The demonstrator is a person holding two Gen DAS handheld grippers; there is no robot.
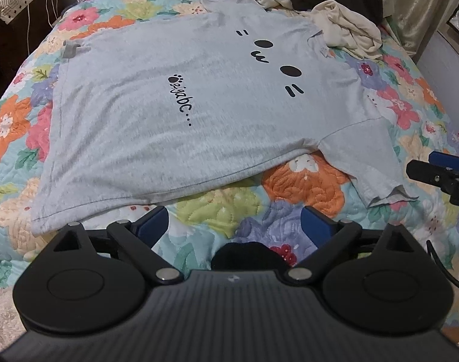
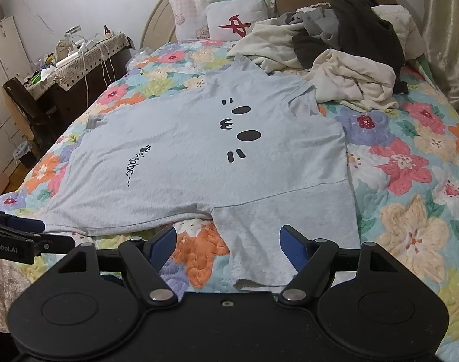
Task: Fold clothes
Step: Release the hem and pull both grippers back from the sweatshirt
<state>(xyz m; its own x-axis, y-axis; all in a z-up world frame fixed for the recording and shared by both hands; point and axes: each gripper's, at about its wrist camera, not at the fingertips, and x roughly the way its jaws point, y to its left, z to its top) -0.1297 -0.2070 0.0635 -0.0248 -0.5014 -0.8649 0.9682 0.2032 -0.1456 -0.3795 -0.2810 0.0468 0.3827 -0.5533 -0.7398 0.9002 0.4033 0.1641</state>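
A light grey T-shirt (image 1: pixel 175 114) with a black cat-face print lies spread flat on the flowered quilt (image 1: pixel 305 184), neck to the right, hem to the left. It also shows in the right wrist view (image 2: pixel 199 157). My left gripper (image 1: pixel 234 221) is open and empty, just short of the shirt's near side edge. My right gripper (image 2: pixel 228 242) is open and empty, its jaws on either side of the near sleeve (image 2: pixel 277 238). The right gripper also shows at the right edge of the left wrist view (image 1: pixel 441 172).
A heap of unfolded clothes (image 2: pixel 344 45), cream, grey and dark, lies at the head of the bed beside the pillows (image 2: pixel 226 9). A cluttered side table (image 2: pixel 78 57) stands left of the bed. A curtain (image 2: pixel 450 30) hangs on the right.
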